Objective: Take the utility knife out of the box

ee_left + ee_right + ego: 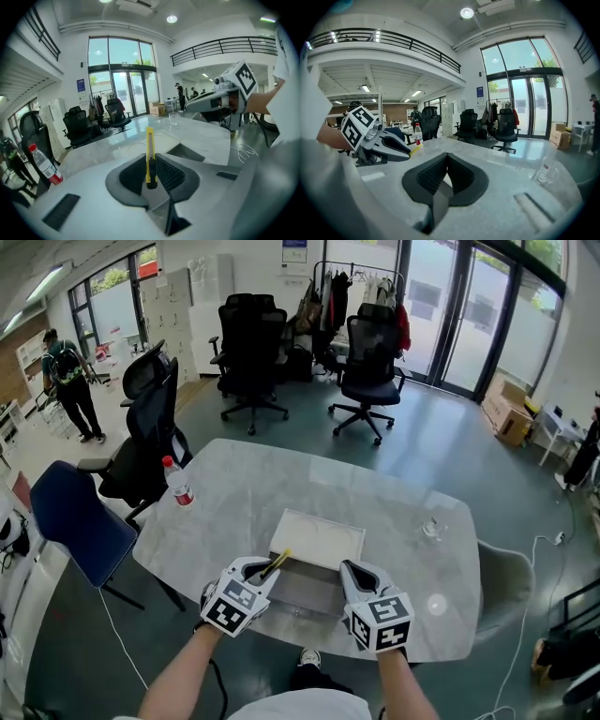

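Note:
My left gripper (263, 572) is shut on a yellow utility knife (279, 562), which it holds just above the near left corner of the open box (309, 589). In the left gripper view the knife (149, 145) stands upright between the ribbed pads (167, 172), its black end pinched and its yellow body sticking out past the tips. My right gripper (350, 570) sits at the box's near right side. Its jaws (446, 161) meet at the tips with nothing between them. The right gripper view shows the left gripper (386, 146) with the knife's yellow tip (416, 149).
The box's white lid (319, 537) lies open behind it on the marble table (234, 493). A red-labelled water bottle (176, 482) stands at the table's left edge and a clear glass (432, 529) at the right. Office chairs (150, 442) surround the table.

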The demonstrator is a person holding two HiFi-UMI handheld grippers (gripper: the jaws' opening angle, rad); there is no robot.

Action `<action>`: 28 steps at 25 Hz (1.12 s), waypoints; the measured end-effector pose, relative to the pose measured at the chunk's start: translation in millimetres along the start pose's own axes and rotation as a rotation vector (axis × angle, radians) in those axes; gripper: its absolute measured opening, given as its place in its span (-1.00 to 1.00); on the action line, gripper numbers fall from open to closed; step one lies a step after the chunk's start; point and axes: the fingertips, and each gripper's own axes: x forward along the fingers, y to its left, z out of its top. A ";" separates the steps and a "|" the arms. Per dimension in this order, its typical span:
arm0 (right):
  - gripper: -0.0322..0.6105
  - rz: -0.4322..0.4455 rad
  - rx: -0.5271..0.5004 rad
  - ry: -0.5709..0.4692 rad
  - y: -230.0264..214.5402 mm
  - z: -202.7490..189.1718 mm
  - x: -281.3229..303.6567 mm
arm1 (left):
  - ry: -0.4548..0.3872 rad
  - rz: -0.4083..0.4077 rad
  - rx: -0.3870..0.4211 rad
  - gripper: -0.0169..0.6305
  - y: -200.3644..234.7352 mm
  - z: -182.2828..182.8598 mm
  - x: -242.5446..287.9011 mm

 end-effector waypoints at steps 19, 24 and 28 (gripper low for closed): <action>-0.89 -0.012 -0.007 -0.038 26.1 -11.0 -48.0 | -0.251 0.101 -0.210 -0.76 -19.4 20.6 -67.1; -0.89 -0.012 -0.007 -0.049 28.3 -9.3 -52.3 | -0.251 0.100 -0.211 -0.76 -24.1 19.4 -71.5; -0.89 -0.008 -0.007 -0.053 30.7 -10.8 -55.8 | -0.258 0.107 -0.214 -0.76 -27.3 19.2 -75.9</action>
